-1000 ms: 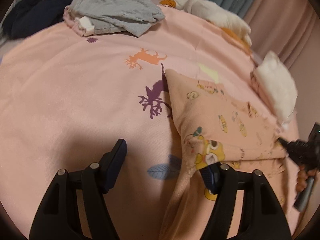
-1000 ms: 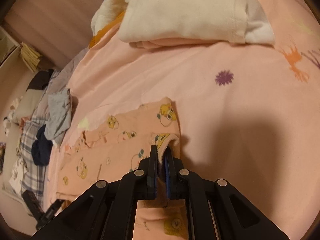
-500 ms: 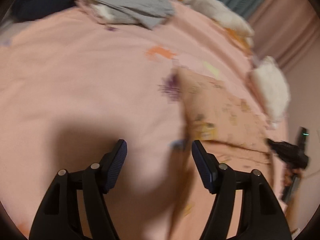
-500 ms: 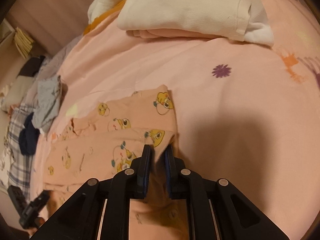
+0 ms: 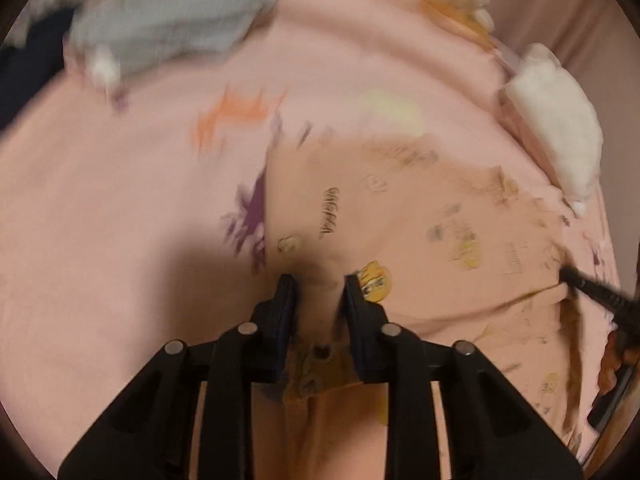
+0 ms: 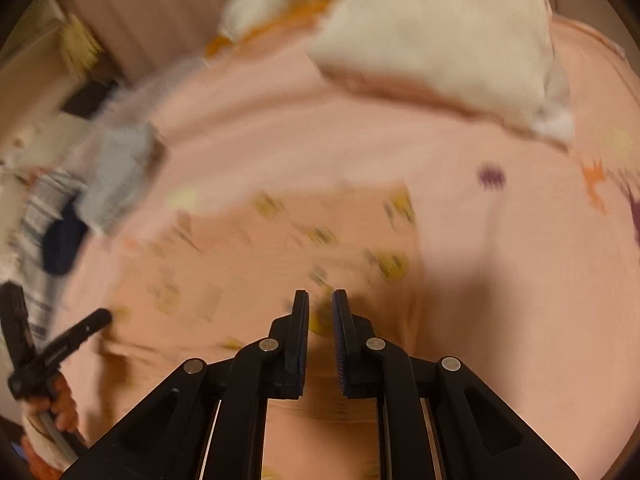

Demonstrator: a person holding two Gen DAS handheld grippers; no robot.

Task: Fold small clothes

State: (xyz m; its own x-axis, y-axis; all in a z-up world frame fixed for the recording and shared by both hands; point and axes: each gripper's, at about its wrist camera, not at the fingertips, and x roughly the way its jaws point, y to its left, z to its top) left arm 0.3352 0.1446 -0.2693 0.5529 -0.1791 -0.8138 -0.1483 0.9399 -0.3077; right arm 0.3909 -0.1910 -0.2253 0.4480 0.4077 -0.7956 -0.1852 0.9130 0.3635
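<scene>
The small peach-pink cotton garment printed with yellow cartoon figures (image 5: 400, 216) lies flat on the pink bed sheet with purple and orange animal prints (image 5: 120, 240), filling the centre and lower right of the left wrist view. The left tongs (image 5: 318, 280) sit at its near left part; their jaws are closing, with a raised fold of the garment between them, though blur hides whether the pads press it yet.

In the right wrist view the same garment (image 6: 248, 272) spreads across the centre and lower left. The right tongs (image 6: 320, 300) stand over its near edge, jaws narrowly apart with cloth seen through the gap; I cannot tell whether they pinch it.

A folded cream-white fleece garment (image 6: 440, 32) rests on the sheet at the upper right of that view. A crumpled grey cloth (image 5: 168, 20) lies at the upper left of the left wrist view, well apart from the printed garment. Both views are blurred.
</scene>
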